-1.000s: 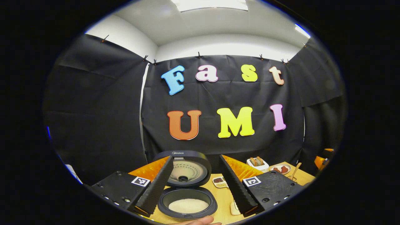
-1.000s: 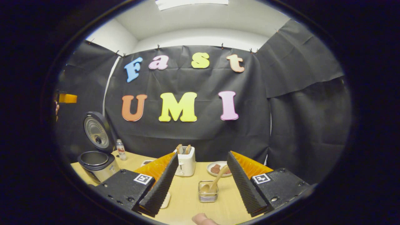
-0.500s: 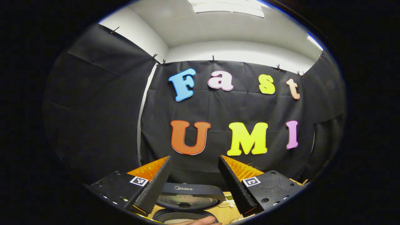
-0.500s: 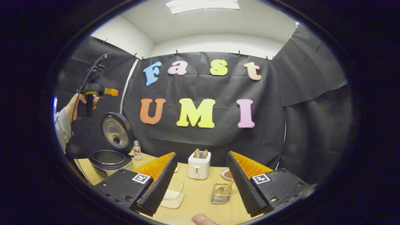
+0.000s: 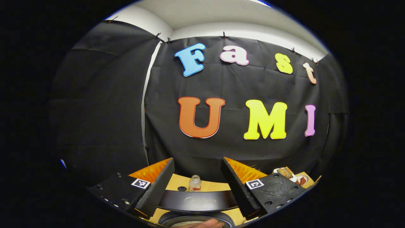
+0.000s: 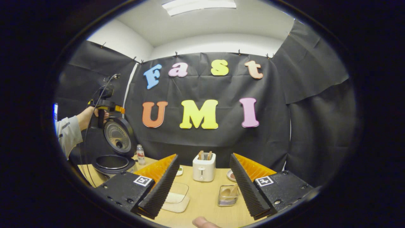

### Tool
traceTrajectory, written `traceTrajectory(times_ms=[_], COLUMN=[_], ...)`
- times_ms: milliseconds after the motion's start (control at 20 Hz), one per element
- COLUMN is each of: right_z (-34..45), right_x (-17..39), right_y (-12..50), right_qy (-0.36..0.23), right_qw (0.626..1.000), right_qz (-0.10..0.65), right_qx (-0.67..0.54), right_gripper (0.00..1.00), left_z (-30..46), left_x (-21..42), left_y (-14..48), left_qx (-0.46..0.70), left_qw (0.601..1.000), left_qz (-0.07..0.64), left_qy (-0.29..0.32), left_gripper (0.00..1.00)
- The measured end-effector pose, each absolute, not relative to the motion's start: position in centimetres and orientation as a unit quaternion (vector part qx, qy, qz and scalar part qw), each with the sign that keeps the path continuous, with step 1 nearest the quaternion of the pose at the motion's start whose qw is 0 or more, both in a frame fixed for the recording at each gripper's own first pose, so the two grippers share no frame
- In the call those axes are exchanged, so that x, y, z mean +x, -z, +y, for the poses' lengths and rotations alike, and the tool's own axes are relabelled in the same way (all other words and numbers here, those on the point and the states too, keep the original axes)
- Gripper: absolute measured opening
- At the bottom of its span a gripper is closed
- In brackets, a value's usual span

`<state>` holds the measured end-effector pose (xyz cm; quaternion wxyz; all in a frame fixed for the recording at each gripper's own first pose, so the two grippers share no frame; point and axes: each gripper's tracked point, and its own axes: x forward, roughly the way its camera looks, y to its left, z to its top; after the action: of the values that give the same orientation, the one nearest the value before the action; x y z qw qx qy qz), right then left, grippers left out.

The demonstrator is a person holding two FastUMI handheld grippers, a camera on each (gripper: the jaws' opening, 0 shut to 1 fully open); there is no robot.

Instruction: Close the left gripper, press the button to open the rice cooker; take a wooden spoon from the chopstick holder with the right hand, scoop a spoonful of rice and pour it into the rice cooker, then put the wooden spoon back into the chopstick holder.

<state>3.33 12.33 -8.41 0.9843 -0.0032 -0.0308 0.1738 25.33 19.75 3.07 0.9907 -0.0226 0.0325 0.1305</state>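
Observation:
In the left gripper view my left gripper [image 5: 196,162] stands open, high over the black rice cooker. The raised lid's top edge [image 5: 197,200] runs between its fingers, and the pot rim [image 5: 196,218] shows below. In the right gripper view the rice cooker [image 6: 111,163] stands open at the left, lid [image 6: 118,139] upright, with the left gripper [image 6: 107,107] held by a hand just above the lid. My right gripper [image 6: 204,157] is open and holds nothing, above the table. The wooden spoon [image 6: 228,190] rests in the clear chopstick holder [image 6: 226,199], close to the right finger.
A clear rice container [image 6: 177,197] sits on the wooden table [image 6: 205,209] by the left finger. A white toaster [image 6: 204,166], a plate [image 6: 232,175] and a small bottle [image 6: 140,154] stand farther back. The bottle [image 5: 195,183] sits behind the lid. A sleeve [image 6: 68,134] reaches in at left.
The left gripper rose and moved forward over the upright lid, so the pot's rice slid out of sight. The right gripper drew back from the chopstick holder and turned slightly left.

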Motion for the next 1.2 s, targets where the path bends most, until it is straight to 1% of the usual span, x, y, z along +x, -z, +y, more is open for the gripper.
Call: traceTrajectory(times_ms=[50,100,150,200,300,550,650,850,1050,1200], right_z=[12.1,12.1,12.0,12.0,12.0,11.1,11.1,11.8,12.3,12.0], right_x=[3.2,3.0,2.6,2.1,0.9,-2.0,-3.2,-5.4,-8.0,-10.1], right_y=[8.2,8.0,7.9,7.7,7.2,7.0,7.3,8.1,8.0,8.0], right_qy=[-0.17,-0.168,-0.167,-0.167,-0.173,-0.172,-0.176,-0.193,-0.206,-0.208], right_qw=[0.985,0.985,0.985,0.985,0.984,0.984,0.984,0.981,0.978,0.977], right_qz=[-0.033,-0.033,-0.035,-0.035,-0.039,-0.037,-0.033,-0.021,-0.016,-0.023], right_qx=[-0.005,-0.007,-0.008,-0.009,-0.009,-0.011,-0.011,-0.009,-0.033,-0.034], right_gripper=[1.0,1.0,1.0,1.0,1.0,1.0,1.0,1.0,1.0,1.0], left_z=[19.6,19.9,19.9,20.0,19.7,18.7,18.1,17.0,15.9,15.3], left_x=[25.2,25.1,25.4,25.0,24.4,21.1,19.7,16.6,13.5,11.8], left_y=[-1.9,-1.5,-1.9,-1.4,-0.8,0.4,1.5,4.8,9.8,12.1], left_qx=[-0.018,-0.013,-0.019,-0.023,-0.024,-0.026,-0.024,-0.027,-0.028,-0.037], left_qw=[0.989,0.989,0.989,0.986,0.985,0.984,0.982,0.978,0.969,0.966], left_qz=[0.056,0.063,0.062,0.081,0.094,0.109,0.125,0.156,0.209,0.22], left_qy=[-0.132,-0.136,-0.136,-0.142,-0.14,-0.138,-0.137,-0.136,-0.131,-0.129], left_gripper=[0.94,0.94,1.0,0.96,0.98,0.98,0.98,0.98,0.97,0.98])
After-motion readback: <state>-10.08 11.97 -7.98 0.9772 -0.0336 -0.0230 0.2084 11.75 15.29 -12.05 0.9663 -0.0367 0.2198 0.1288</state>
